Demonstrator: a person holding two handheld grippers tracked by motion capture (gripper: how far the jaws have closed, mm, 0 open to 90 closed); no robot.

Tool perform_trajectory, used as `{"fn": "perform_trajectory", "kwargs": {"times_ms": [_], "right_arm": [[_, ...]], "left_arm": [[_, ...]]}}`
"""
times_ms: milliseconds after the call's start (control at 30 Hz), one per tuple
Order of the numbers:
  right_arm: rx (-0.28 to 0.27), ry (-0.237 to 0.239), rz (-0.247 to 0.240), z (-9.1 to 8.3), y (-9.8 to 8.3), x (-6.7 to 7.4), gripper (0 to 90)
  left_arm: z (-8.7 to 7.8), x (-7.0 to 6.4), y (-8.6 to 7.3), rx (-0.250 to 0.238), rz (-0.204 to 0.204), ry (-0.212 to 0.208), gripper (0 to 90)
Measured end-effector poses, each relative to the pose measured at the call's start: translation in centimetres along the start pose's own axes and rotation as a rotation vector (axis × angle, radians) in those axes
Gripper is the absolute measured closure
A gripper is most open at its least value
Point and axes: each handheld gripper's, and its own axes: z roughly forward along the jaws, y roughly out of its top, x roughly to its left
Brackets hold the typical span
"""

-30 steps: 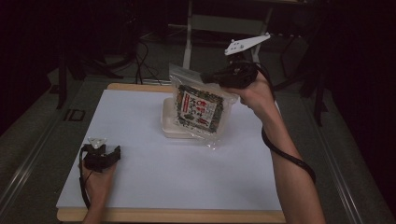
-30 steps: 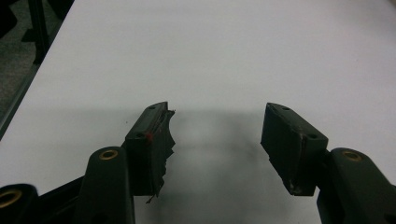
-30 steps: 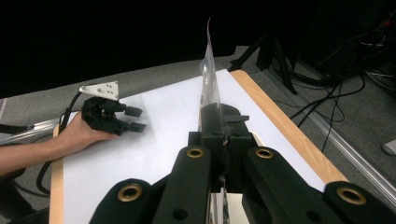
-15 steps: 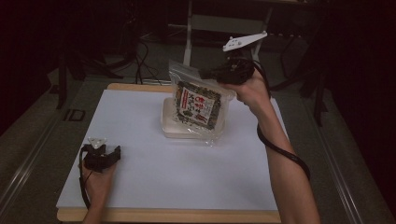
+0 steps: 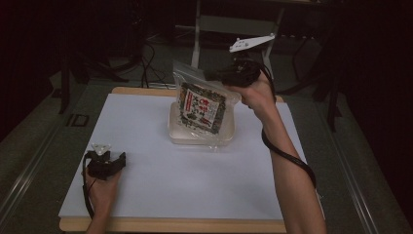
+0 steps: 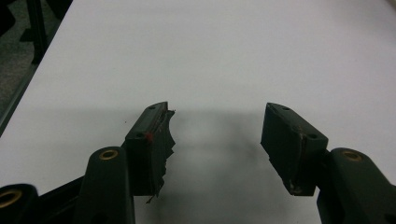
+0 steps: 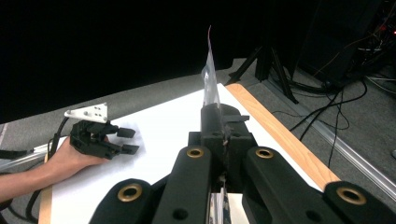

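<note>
Above the table (image 5: 146,195), the right hand-held gripper (image 5: 214,74) pinches a clear bag (image 5: 202,109); the left hand-held gripper (image 6: 215,135) rests spread

The white bench (image 5: 160,195) lies bare across its near half and left side, open passage between the left gripper (image 5: 117,160) and the middle. Toward the far centre a clear tray (image 5: 178,134) and the printed packet (image 5: 202,109) above it block the way, held up by the right gripper (image 5: 214,74).
</note>
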Motion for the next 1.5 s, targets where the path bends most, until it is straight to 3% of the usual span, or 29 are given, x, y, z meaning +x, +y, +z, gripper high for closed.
{"fn": "perform_trajectory", "kwargs": {"times_ms": [767, 933, 1500], "right_arm": [[-0.042, -0.004, 0.012, 1.5, -0.5, -1.3, 90.0], [-0.022, -0.012, 0.006, 2.2, -0.6, -1.4, 90.0], [-0.04, 0.003, 0.005, 3.8, -1.5, -1.8, 90.0]], "left_arm": [[0.0, 0.1, 0.0, -0.003, -0.001, -0.003, 42.2], [0.0, 0.1, 0.0, -0.002, -0.002, -0.003, 42.2], [0.0, 0.1, 0.0, 0.001, -0.002, -0.003, 42.2]]}}
